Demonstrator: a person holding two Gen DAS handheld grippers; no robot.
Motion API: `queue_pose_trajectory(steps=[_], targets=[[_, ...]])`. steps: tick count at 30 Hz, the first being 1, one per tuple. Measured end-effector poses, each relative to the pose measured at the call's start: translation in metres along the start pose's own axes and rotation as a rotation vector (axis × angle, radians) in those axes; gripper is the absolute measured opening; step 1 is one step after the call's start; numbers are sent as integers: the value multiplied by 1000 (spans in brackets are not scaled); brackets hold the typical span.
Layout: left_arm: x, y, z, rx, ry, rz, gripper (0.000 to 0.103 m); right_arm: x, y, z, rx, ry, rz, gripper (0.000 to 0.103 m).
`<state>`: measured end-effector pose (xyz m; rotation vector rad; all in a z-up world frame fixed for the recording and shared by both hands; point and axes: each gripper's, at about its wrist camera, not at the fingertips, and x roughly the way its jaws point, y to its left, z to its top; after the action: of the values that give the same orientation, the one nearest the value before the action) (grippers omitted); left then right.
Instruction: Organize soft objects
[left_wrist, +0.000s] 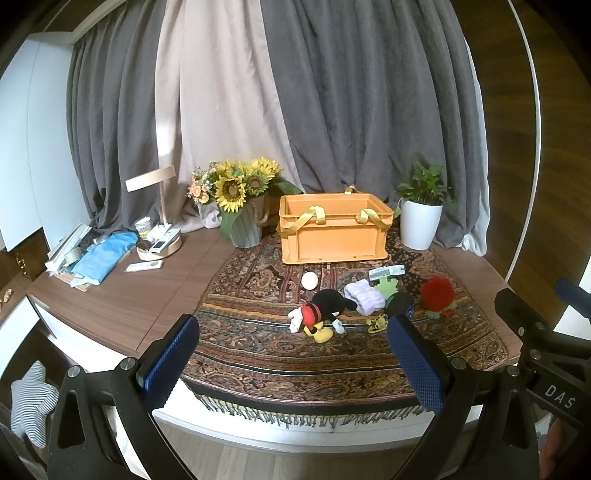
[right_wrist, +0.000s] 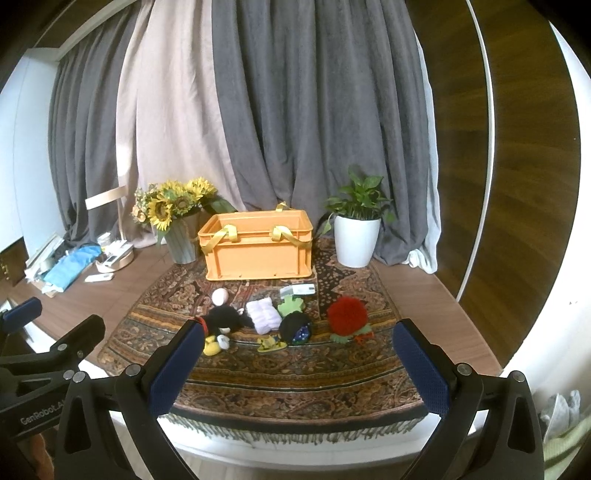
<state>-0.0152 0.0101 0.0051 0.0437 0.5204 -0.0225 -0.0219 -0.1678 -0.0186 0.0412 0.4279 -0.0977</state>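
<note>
Ahead of my 2 grippers I see the patterned rug (right_wrist: 295, 373) on the table, with the orange crate (right_wrist: 258, 247) at its far side. Nearer lie the soft toys: red plush (right_wrist: 347, 314), black mouse doll (left_wrist: 325, 306), lilac cloth (right_wrist: 263, 314) (folded), white ball (left_wrist: 309, 280). My left gripper (left_wrist: 291, 354) and right gripper (right_wrist: 299, 365) hang spread wide, holding nothing, short of the rug's fringe.
</note>
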Motion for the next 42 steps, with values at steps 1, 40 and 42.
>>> queue_pose_trajectory(steps=[1, 40, 42], targets=[[0, 0, 0, 0, 0, 0, 103, 0, 0, 0, 0, 1, 1, 102], [7, -7, -6, 4, 17, -15, 103, 9, -1, -4, 7, 11, 16, 102], [11, -9, -9, 5, 27, -15, 103, 14, 0, -8, 6, 19, 21, 102]])
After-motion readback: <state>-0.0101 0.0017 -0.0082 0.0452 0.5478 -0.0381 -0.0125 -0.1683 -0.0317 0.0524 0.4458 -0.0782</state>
